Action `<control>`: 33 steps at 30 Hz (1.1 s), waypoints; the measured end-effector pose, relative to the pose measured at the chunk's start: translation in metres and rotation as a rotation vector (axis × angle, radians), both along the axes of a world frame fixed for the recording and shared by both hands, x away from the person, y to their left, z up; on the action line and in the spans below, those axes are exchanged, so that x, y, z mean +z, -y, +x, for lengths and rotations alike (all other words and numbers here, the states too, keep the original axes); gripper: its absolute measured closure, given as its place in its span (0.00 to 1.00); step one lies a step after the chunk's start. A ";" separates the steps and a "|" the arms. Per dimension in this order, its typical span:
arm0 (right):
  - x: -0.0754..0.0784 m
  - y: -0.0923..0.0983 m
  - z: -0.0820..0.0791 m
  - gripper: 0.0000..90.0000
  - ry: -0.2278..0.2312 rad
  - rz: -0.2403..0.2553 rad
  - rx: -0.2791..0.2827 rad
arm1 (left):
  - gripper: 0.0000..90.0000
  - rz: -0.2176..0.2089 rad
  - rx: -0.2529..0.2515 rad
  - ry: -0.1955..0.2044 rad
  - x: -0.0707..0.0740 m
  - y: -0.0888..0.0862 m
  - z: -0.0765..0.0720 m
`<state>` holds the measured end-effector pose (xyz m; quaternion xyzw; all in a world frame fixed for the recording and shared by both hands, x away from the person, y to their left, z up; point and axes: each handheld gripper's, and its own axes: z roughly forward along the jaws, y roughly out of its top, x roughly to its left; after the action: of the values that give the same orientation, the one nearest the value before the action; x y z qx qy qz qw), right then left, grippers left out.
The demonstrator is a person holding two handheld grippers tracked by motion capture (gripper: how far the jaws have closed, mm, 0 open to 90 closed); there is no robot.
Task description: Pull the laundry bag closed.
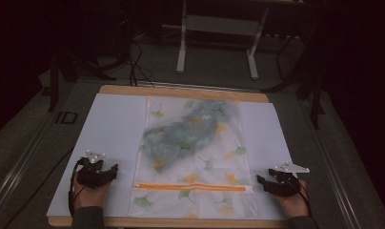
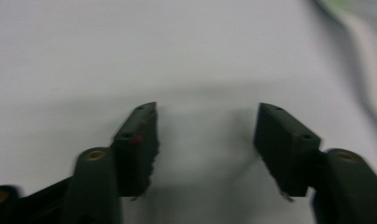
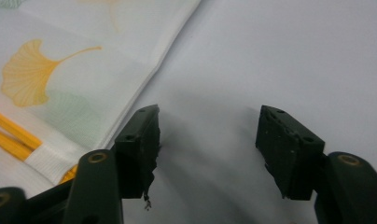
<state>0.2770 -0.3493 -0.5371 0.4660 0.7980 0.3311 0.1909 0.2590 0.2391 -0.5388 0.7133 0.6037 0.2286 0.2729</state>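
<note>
White sheet (image 1: 119, 124) covers most of the wooden table (image 1: 181, 91), and the mesh bag (image 1: 195, 157) with the leaf print lies flat down its middle, a bluish-green bundle (image 1: 186, 131) inside its far half and the orange zipper (image 1: 193, 186) running across near your edge. Your left gripper (image 1: 112, 171) rests on bare sheet just left of the bag's near corner, jaws spread, nothing between them. Your right gripper (image 1: 261, 181) sits just beside the zipper's right end, jaws also spread and empty, not touching the bag.
</note>
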 end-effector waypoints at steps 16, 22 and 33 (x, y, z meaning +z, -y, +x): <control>0.005 -0.012 -0.002 0.54 -0.010 -0.047 0.084 | 0.57 -0.035 -0.197 -0.016 0.007 -0.003 -0.012; 0.008 -0.018 -0.004 0.56 -0.010 -0.050 0.115 | 0.58 -0.024 -0.259 0.010 0.011 0.002 -0.017; 0.020 -0.032 -0.002 0.59 0.000 -0.001 0.194 | 0.63 -0.043 -0.325 0.037 0.016 0.010 -0.023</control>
<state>0.2746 -0.3172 -0.5170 0.3865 0.8394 0.3478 0.1582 0.2360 0.2288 -0.5232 0.7911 0.4801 0.1815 0.3326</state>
